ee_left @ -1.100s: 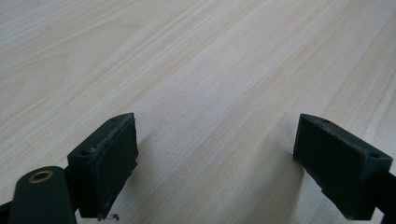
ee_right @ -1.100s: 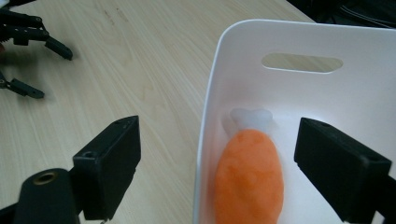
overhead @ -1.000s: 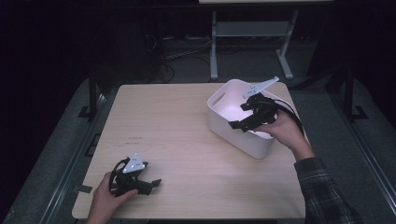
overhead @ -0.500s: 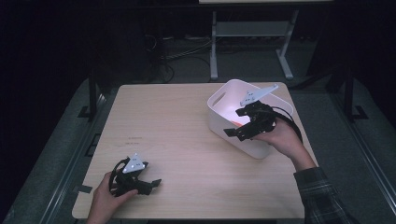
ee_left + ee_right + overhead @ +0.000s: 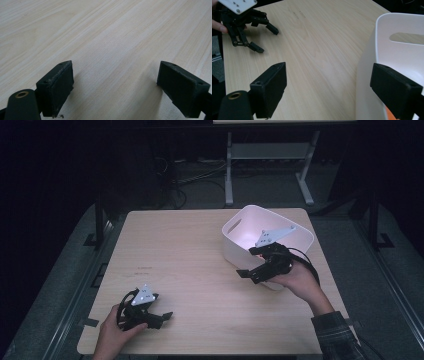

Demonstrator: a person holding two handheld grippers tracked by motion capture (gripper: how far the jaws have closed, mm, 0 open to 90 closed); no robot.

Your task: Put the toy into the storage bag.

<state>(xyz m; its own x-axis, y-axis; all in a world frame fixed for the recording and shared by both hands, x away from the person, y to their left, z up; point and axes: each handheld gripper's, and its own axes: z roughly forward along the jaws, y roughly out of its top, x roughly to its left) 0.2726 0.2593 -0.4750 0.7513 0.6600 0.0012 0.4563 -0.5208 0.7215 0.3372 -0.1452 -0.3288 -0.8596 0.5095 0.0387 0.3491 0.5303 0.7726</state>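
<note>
White plastic handled bin (image 5: pixel 235 227) right of centre: keep right gripper (image 5: pixel 248 273), jaws apart, clear of rim; leave left gripper (image 5: pixel 162 316), also apart, parked lower left.

White plastic bin (image 5: pixel 240 245), handle cutout, upright, table's far-right area, orange item inside.

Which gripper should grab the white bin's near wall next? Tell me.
Right, likely. The right gripper is open at the white bin, with the bin's wall between its jaws in the right gripper view. The left gripper is open over bare table, far from it.
</note>
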